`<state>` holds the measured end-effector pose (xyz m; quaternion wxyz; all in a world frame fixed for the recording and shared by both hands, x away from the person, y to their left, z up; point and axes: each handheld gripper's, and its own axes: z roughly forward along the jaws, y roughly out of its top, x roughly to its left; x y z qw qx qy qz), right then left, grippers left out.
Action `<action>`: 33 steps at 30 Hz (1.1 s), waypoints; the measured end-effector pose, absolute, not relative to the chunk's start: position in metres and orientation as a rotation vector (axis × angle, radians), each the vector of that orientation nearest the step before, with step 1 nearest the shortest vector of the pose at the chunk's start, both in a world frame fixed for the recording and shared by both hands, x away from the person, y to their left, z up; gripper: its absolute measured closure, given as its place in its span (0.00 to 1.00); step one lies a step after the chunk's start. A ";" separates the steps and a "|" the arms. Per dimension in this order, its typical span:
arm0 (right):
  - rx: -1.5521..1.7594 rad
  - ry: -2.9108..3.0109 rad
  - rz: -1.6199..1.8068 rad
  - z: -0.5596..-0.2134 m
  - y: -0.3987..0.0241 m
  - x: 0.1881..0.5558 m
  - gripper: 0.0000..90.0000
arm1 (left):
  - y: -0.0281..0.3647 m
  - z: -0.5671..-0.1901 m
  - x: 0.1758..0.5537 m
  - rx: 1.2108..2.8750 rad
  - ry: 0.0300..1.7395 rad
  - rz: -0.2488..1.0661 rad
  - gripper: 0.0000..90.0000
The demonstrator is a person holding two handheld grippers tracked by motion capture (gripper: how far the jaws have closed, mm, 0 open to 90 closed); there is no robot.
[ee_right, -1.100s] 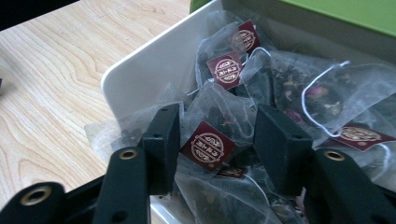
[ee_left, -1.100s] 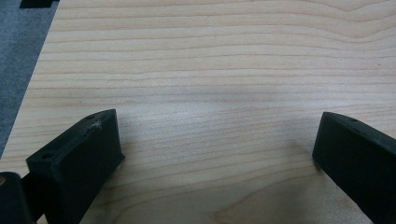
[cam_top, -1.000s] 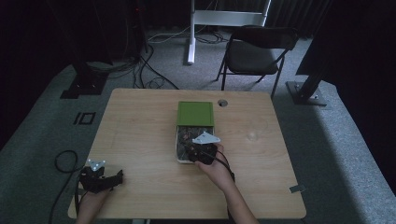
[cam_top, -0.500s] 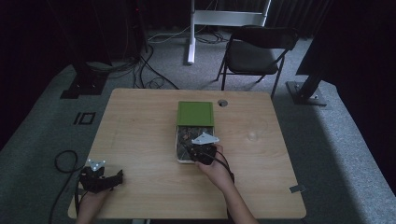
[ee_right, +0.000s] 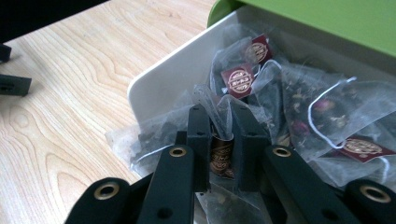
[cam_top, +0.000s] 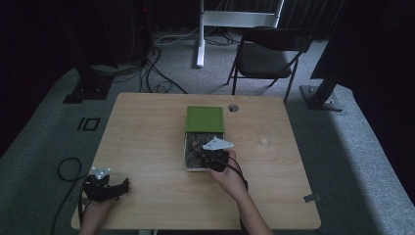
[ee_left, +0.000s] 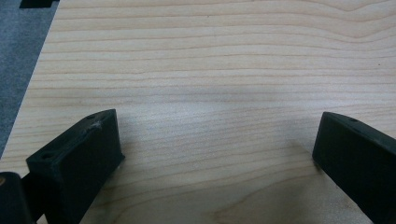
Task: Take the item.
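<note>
The tea bag (ee_right: 219,112), a clear mesh pouch of dark leaves, lies on top of the other bags at the near end of the white box (cam_top: 187,159) with the green lid (cam_top: 204,118); its pinched corner points up between the jaws, its long axis running roughly upright along them. The right gripper (ee_right: 219,140) has just been closing and now pinches that corner, so the grasp looks made and the lift out remains. The left gripper (cam_top: 100,185) rests wide open and empty on the counter (cam_top: 147,132), well apart.

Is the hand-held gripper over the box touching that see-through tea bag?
Touching. In the right gripper view, the right hand-held gripper has just closed its jaws on a mesh tea bag in the white box, pinching it.
</note>
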<state>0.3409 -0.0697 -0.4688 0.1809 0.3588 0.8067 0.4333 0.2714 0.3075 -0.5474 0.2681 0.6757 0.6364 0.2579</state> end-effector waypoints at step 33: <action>0.983 2.140 1.353 -0.416 -0.102 0.339 0.90 | 0.308 -0.547 0.271 1.825 1.717 0.695 0.02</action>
